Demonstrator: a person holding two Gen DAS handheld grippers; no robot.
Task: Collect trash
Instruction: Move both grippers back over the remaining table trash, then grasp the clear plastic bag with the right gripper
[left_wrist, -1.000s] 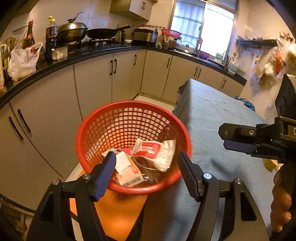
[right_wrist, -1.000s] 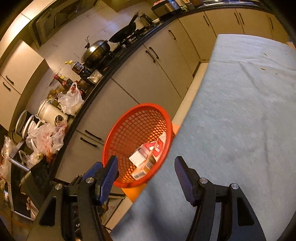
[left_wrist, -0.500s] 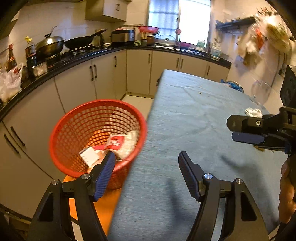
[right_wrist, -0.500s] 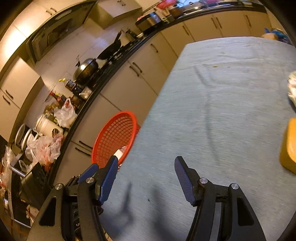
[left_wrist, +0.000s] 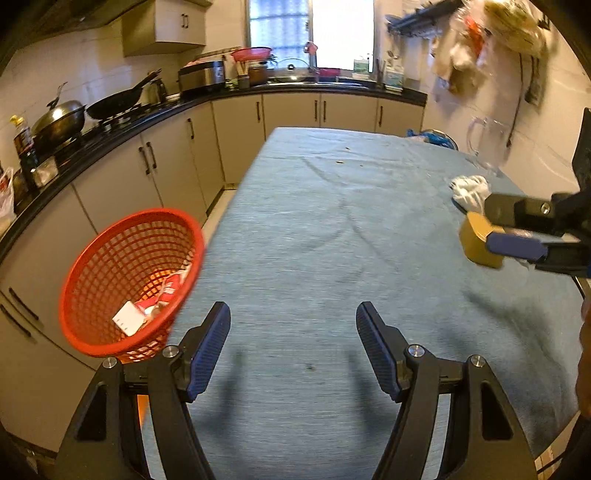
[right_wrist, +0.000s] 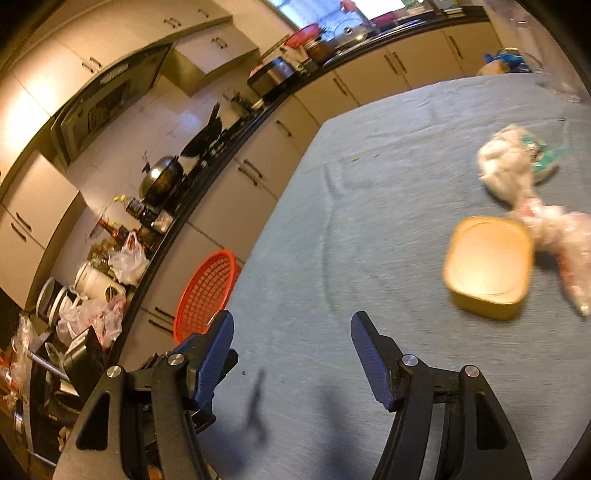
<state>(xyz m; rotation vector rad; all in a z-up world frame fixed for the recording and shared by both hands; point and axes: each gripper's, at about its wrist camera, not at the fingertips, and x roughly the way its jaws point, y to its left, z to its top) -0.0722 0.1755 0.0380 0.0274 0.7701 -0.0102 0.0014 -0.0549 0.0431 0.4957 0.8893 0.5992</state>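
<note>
- Trash left to collect lies at the far right of the blue-grey cloth-covered table (left_wrist: 332, 229) in the left wrist view: a crumpled white wrapper (left_wrist: 470, 190) and, nearer, a squat yellow plastic tub (left_wrist: 476, 240), partly hidden behind the right gripper (left_wrist: 517, 229).
- Red plastic mesh basket (left_wrist: 129, 280) stands off the table's left edge, already holding a white carton and red-and-white packets. A second ago it filled the middle of this view; now it sits low on the left, so the left gripper (left_wrist: 293, 350) has swung away from it and over the table.
- Left gripper's jaws stand wide apart with nothing between them, which suggests its last drop is done.
- Right wrist view: the right gripper (right_wrist: 291, 354), jaws likewise spread and empty, hangs above bare cloth. The tub (right_wrist: 487, 266) is now in full sight at right, where half a second ago only its edge showed.
- Beyond the tub lie a crumpled white wrapper (right_wrist: 506, 173) and a clear plastic bag with red print (right_wrist: 561, 240), the bag touching the tub's far right corner.
- Basket (right_wrist: 207, 295) has shrunk to the left edge here, well apart from the trash.
- Judged from this, the hands are heading for the next pick, and the tub is the nearest piece.
</note>
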